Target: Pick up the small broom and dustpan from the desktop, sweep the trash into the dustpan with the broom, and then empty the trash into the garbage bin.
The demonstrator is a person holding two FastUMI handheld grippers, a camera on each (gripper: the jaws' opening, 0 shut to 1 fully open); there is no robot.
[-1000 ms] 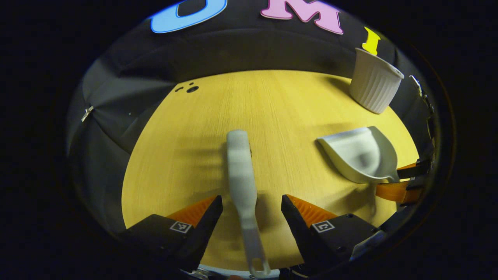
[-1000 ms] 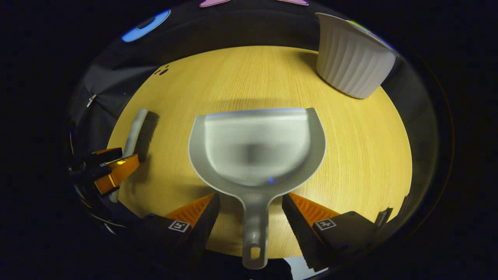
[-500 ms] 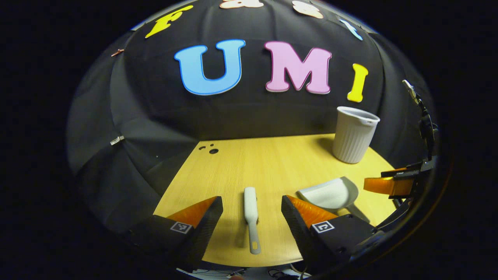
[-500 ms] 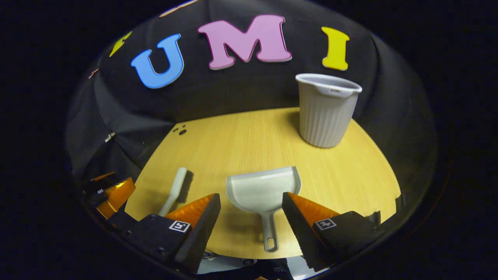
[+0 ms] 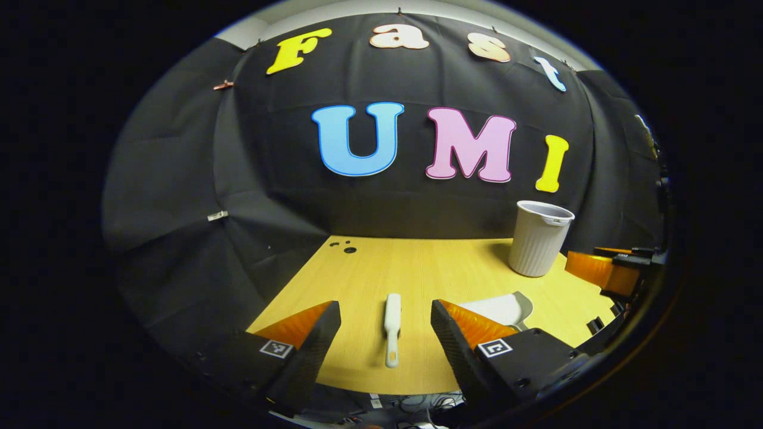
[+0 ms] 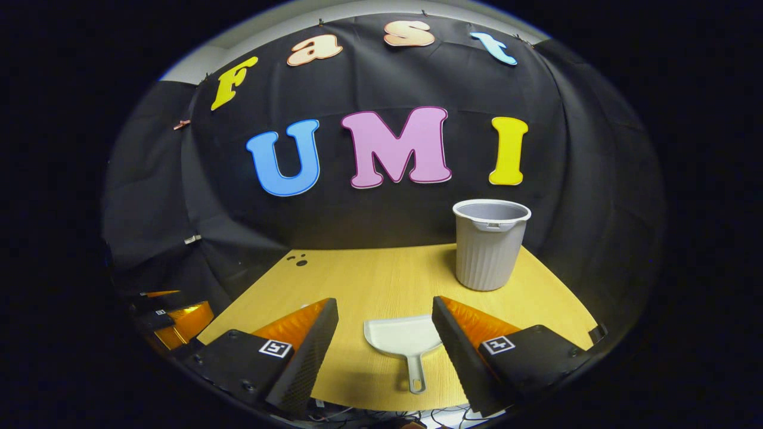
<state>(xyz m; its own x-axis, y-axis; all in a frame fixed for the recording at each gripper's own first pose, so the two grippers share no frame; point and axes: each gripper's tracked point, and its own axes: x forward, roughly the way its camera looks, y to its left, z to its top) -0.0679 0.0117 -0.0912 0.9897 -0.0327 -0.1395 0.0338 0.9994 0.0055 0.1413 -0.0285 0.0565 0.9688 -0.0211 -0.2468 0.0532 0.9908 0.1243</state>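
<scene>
Left gripper view: the left gripper (image 5: 385,325) is held wide open above the desktop (image 5: 417,268), nothing gripped – the small broom (image 5: 391,325) is seen flat on the wood between its fingers, handle toward the camera. The dustpan (image 5: 498,308) is laid just to the broom's right, and the garbage bin (image 5: 538,238) is stood upright at the far right. Right gripper view – the right gripper (image 6: 385,325) is likewise spread wide and empty, with the dustpan framed between its fingers

Tongs (image 5: 386,325) open above broom (image 5: 391,326) on desktop (image 5: 417,268).
</scene>
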